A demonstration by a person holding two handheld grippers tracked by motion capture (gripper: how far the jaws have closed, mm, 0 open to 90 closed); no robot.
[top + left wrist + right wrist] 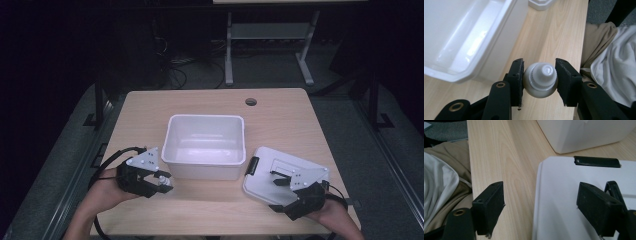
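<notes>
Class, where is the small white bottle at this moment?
The small white bottle sits clamped in the left gripper, at the high view's lower left, just before the white bin.

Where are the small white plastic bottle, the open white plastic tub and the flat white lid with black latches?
small white plastic bottle (541, 80), left gripper view, on its ribbed cap.
open white plastic tub (206, 118), high view, on its far rim.
flat white lid (265, 175), high view, on its bare top.

The small white bottle (540, 79) hides its lower body behind its cap. The bin (461, 47) and lid (564, 202) run past picture edges.
</notes>
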